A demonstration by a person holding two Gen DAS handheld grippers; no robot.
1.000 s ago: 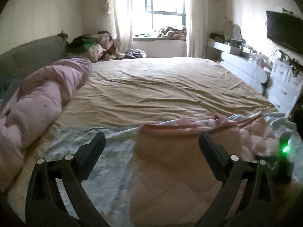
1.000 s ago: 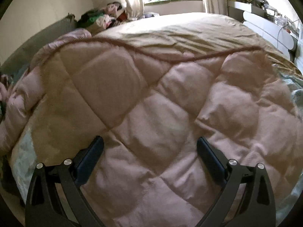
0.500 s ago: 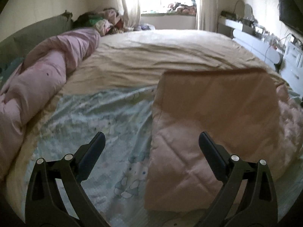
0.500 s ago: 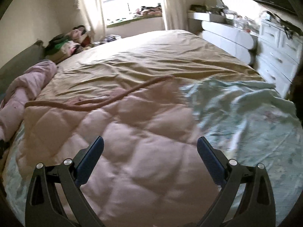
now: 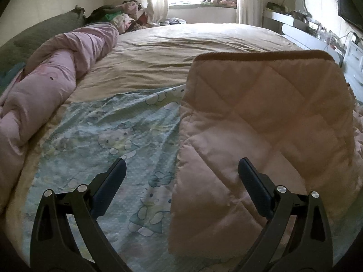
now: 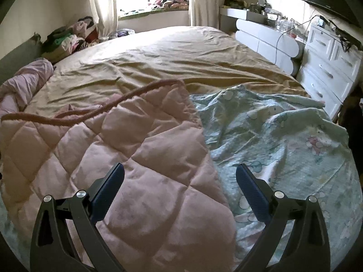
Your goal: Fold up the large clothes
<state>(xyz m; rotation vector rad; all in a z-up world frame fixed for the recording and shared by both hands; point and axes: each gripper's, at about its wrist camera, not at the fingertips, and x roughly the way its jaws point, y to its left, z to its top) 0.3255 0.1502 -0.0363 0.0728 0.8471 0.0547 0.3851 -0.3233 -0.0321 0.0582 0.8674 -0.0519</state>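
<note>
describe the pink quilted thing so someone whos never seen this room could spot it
Start at the big bed with the tan sheet. At its near end lies the pink quilted blanket on a pale-green cartoon sheet. Unlike the rolled pink duvet beside it, it's flat, diamond-stitched, with a brown edge.

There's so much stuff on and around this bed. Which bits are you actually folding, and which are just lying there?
Job: pink quilt; cartoon sheet; both grippers, left and right, open.

Lying about: rolled duvet; clothes pile; dresser; tan bedspread.
</note>
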